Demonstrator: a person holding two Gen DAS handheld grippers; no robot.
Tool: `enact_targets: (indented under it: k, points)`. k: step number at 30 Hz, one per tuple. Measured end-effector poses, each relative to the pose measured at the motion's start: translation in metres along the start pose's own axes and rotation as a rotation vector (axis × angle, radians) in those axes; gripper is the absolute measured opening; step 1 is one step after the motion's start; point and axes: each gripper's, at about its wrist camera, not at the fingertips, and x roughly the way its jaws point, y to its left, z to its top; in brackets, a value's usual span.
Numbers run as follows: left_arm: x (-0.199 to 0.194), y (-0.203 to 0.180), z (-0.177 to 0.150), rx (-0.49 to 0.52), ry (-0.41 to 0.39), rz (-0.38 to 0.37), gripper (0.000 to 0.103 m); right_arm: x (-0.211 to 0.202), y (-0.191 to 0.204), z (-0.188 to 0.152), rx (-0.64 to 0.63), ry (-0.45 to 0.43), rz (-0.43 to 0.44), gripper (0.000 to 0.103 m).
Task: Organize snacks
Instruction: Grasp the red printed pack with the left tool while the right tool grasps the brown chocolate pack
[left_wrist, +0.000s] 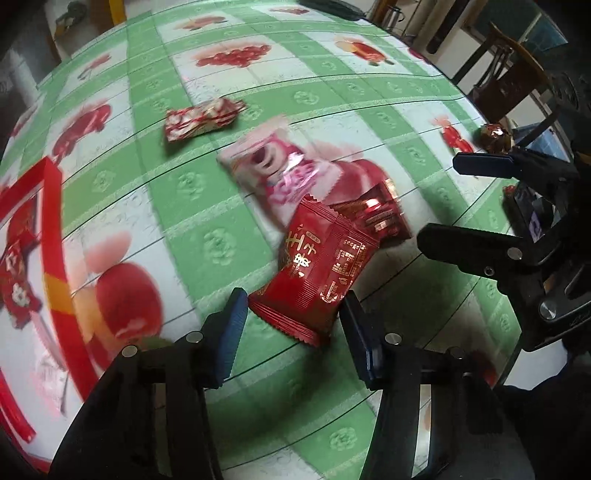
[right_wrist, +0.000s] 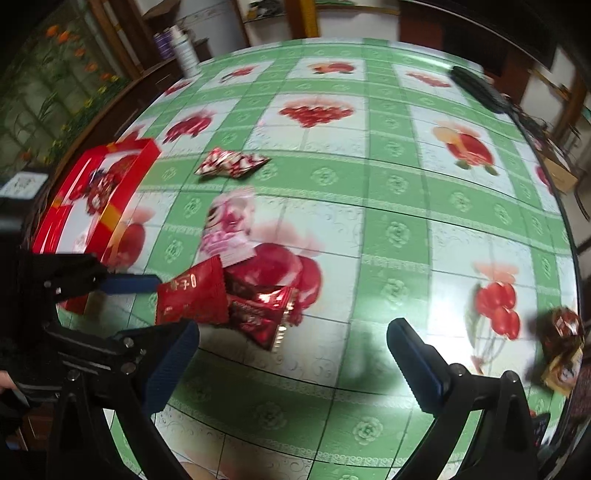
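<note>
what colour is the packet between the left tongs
Red with gold lettering; the packet shows best in the left wrist view.

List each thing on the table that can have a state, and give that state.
left gripper, closed on the red packet
right gripper, open, empty
red box, open, snacks inside
pink packet, lying flat
shiny red packets, partly under the red packet
red-and-white packet, lying apart

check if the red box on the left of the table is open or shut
Open. The red box has no lid on it, and the right wrist view looks straight into its white interior, where a few red snack packets lie.
</note>
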Motion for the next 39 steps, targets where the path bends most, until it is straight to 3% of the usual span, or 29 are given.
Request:
enact_targets:
  k: [10,12,13,18,19,24,31,39]
  points:
    - [-0.014,0.024,-0.031,-0.091,0.032,0.067,0.052,0.023,0.034,0.009,-0.275,0.077,0.044,0.103]
    - [-0.014,0.024,-0.032,-0.091,0.036,0.082,0.06,0.028,0.039,0.012,-0.312,0.083,0.036,0.103]
    - [-0.012,0.024,-0.031,-0.092,0.042,0.086,0.068,0.03,0.041,0.013,-0.332,0.086,0.033,0.103]
    - [-0.009,0.015,-0.025,-0.073,0.033,0.078,0.07,0.038,0.051,0.015,-0.444,0.074,-0.025,0.102]
    - [-0.007,0.013,-0.023,-0.068,0.033,0.079,0.07,0.039,0.053,0.014,-0.463,0.071,-0.031,0.101]
    - [-0.001,0.009,-0.01,-0.046,0.029,0.104,0.07,0.047,0.058,0.008,-0.512,0.105,-0.016,0.074]
    - [0.006,0.004,-0.002,-0.026,0.01,0.141,0.07,0.041,0.05,0.002,-0.442,0.081,0.024,0.05]
    - [0.007,0.006,0.0,-0.08,0.004,0.164,0.045,0.037,0.051,-0.004,-0.414,0.105,0.059,0.049]
